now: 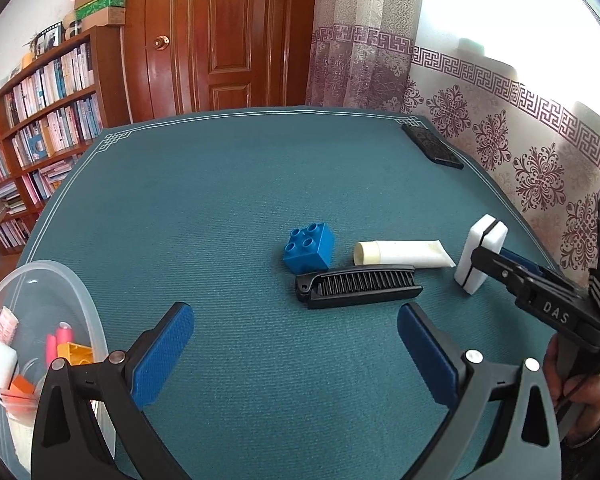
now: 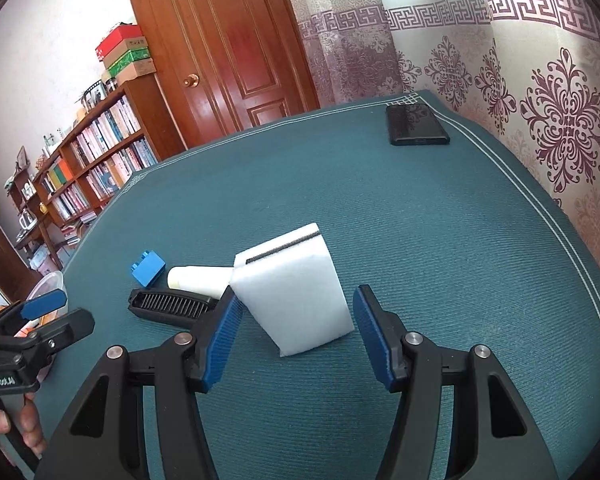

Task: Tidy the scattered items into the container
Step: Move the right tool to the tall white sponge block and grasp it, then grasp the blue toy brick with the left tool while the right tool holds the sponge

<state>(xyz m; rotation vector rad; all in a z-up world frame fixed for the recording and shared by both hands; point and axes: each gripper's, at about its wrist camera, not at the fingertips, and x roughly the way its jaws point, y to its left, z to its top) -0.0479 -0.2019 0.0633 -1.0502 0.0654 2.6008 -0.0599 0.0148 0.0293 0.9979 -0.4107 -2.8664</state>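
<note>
White sponge [image 2: 296, 292] sat between spread jaws of right gripper [image 2: 298, 334], ungripped; left gripper [image 1: 296, 354] open, empty, nearer comb [image 1: 358, 286].

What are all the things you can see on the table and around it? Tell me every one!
block: one, blue, mid-table
tube: one, cream, right of block
comb: one, black, in front of block and tube
sponge: one, white with dark stripe, between right gripper's fingers
phone: one, black, far right corner
container: one, clear, near left, holding assorted items
table: one, teal cover
bookshelf: one, brown, left wall
door: one, brown, behind
left gripper: open, empty
right gripper: open around sponge
</note>
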